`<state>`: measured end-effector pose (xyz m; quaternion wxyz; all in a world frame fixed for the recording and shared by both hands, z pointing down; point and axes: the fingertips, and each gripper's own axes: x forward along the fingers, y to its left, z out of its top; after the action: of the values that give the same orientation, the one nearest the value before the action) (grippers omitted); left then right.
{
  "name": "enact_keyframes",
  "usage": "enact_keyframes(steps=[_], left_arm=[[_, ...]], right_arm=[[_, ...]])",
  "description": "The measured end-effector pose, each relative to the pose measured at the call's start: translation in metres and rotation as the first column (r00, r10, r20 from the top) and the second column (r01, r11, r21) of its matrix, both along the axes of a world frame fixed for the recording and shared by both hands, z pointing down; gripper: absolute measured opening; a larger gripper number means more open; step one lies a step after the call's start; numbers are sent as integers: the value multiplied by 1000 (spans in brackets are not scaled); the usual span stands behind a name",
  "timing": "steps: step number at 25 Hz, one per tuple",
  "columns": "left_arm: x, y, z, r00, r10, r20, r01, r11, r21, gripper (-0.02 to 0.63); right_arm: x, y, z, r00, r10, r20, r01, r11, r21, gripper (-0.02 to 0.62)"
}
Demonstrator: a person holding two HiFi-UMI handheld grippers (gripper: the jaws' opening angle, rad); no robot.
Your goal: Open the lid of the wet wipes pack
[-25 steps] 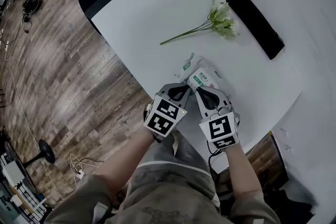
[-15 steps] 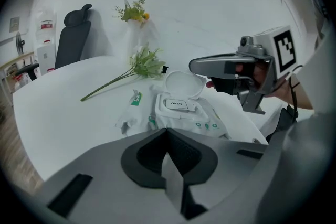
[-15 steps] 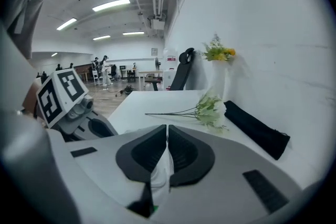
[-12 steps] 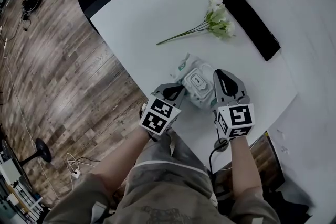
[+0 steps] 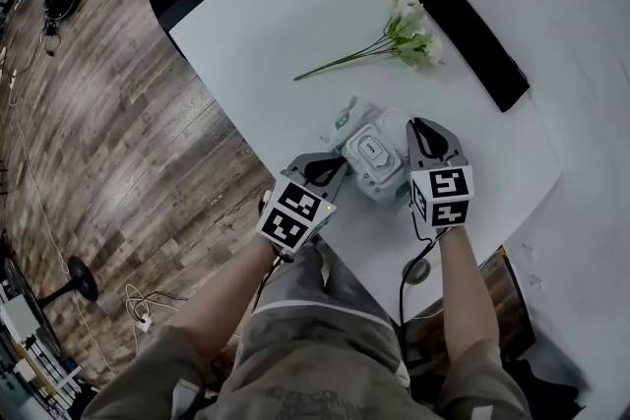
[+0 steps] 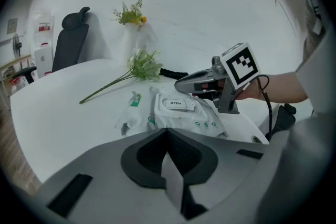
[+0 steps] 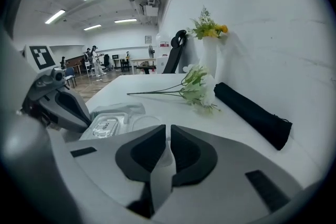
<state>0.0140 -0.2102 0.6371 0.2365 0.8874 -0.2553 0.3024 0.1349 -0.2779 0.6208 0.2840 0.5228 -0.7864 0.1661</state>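
Head view: the pack [image 5: 372, 155] lies lid up by the white table's [image 5: 295, 15] near edge, over wood floor [image 5: 118, 133]. Left gripper view: left gripper [image 6: 167, 131] closed, empty, pack just beyond. Right gripper view: right gripper [image 7: 169, 131] practically closed, empty, pack far-left; office hall behind.

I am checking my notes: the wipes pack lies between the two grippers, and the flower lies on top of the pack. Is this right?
Not fully. The flower lies on the table, apart from the pack; the head view shows it. The rest is right.
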Motion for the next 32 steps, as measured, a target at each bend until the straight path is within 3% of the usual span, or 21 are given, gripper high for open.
enact_keyframes(steps=[4, 9, 15, 21, 32], left_arm=[[-1, -1, -1, 1000, 1, -17, -1, 1000, 3, 17], [-5, -2, -14, 1000, -2, -20, 2, 1000, 7, 17], [-11, -9, -61, 999, -4, -49, 8, 997, 77, 17], [-22, -17, -120, 997, -20, -78, 36, 978, 204, 17], [-47, 6, -208, 993, -36, -110, 67, 952, 298, 17]], right_arm=[[1, 4, 10, 1000, 14, 25, -13, 999, -32, 38], [3, 4, -14, 994, 65, 91, -64, 998, -5, 37], [-4, 13, -78, 986, 53, 156, -66, 995, 79, 37], [-12, 30, -148, 979, 38, 199, -70, 986, 152, 37], [-37, 84, -248, 960, -29, 277, -36, 974, 225, 37]])
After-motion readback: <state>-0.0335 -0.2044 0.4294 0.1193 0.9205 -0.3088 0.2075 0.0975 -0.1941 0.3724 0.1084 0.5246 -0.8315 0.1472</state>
